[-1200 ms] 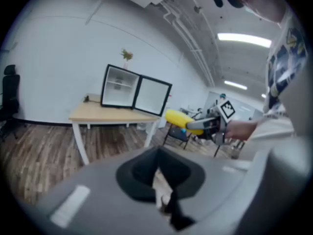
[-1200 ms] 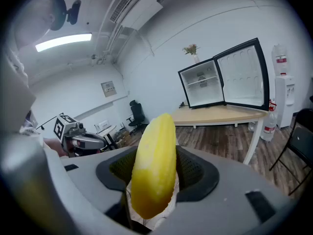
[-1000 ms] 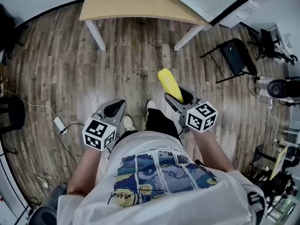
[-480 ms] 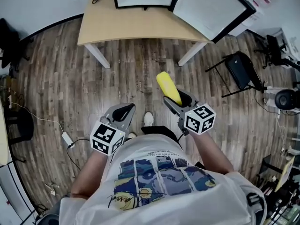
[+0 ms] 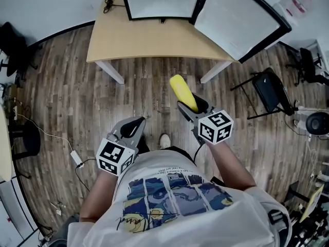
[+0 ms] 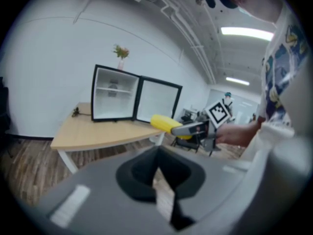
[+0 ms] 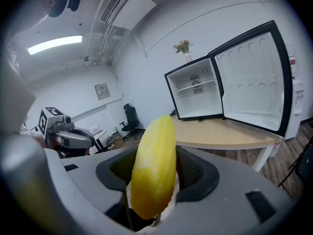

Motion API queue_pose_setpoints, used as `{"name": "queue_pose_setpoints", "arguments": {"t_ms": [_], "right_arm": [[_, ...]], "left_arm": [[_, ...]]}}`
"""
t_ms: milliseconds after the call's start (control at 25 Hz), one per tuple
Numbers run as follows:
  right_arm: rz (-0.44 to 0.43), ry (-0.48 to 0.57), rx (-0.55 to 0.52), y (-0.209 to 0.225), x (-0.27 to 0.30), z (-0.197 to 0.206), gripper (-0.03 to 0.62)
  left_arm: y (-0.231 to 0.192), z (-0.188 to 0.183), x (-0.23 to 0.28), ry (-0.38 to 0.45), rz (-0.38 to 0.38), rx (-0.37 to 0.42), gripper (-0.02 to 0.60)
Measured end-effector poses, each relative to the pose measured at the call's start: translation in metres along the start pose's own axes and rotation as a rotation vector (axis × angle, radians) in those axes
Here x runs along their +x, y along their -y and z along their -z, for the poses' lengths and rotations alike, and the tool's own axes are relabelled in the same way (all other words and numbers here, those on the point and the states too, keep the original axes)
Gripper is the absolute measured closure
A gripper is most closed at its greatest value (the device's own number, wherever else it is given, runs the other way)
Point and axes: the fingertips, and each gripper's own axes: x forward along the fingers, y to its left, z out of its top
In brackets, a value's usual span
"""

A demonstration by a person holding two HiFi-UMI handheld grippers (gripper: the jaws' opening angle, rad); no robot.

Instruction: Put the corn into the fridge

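Observation:
A yellow corn cob (image 5: 184,92) (image 7: 154,165) (image 6: 165,124) sticks forward out of my right gripper (image 5: 191,108) (image 7: 151,207), which is shut on it above the wooden floor. The small black fridge (image 5: 163,0) (image 7: 197,94) (image 6: 114,94) stands open on a light wooden table (image 5: 115,40) (image 7: 230,136) (image 6: 93,133) ahead, its white inside bare, its door (image 5: 241,14) (image 7: 255,82) swung out to the right. My left gripper (image 5: 132,128) (image 6: 164,192) hangs lower left, its jaws nearly together with nothing between them.
A black folding chair (image 5: 270,91) stands right of the table. A power strip and cable (image 5: 77,157) lie on the floor at left. A black stool (image 5: 20,138) is at far left. Equipment clutters the right edge (image 5: 316,122).
The person has stepped toward the table: fridge and table now show more fully at the top. Both grippers keep their pose, the corn still held.

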Motion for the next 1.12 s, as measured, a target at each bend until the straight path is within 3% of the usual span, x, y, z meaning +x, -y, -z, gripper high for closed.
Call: {"name": "queue_pose_setpoints", "arguments": {"t_ms": [160,680,880,1120], "right_arm": [[0.037,-0.003,-0.004,0.012,0.029,-0.016,0.355],[0.246,0.023,0.034,0.052,0.139,-0.085,0.355],[0.306,0.052,0.076,0.071,0.185,-0.108,0.355],[0.343,0.042,0.107,0.105,0.227,-0.128,0.355]], "left_arm": [[-0.038,-0.005,0.009,0.013,0.008,-0.02,0.572],[-0.168,-0.067,0.035,0.045,0.189,0.077,0.572],[-0.22,-0.07,0.027,0.043,0.189,0.084,0.572],[-0.255,-0.081,0.03,0.072,0.157,0.044,0.572]]}}
